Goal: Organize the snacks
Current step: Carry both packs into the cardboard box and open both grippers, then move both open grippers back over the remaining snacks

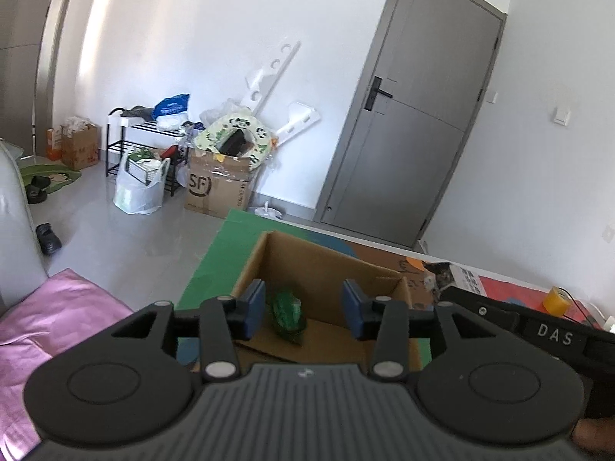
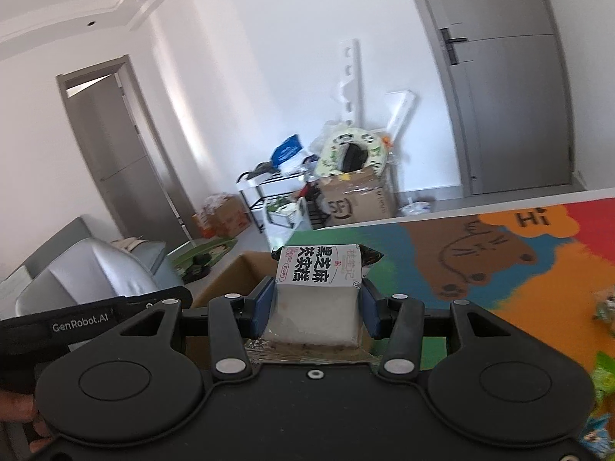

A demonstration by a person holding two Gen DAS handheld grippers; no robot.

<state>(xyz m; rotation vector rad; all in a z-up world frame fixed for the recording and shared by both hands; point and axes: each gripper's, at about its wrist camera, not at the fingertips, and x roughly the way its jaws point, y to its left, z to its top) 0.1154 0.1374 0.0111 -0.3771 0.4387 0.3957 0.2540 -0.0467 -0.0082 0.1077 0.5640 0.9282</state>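
An open cardboard box (image 1: 319, 265) stands on a colourful play mat (image 1: 215, 253). A green snack packet (image 1: 286, 315) lies on the box floor. My left gripper (image 1: 303, 303) hovers over the box with its blue pads apart, open, and the green packet lies lower down, touching neither pad. My right gripper (image 2: 317, 301) is shut on a white snack packet (image 2: 319, 269) printed with black characters, held just right of the box (image 2: 238, 272). That packet's end also shows in the left wrist view (image 1: 457, 276).
More snack packets (image 2: 605, 307) lie on the mat (image 2: 499, 261) at the right edge. A yellow roll (image 1: 555, 299) sits further right. A pink cloth (image 1: 57, 315) is at the left. An SF carton (image 1: 219, 188), a rack and bags stand by the far wall.
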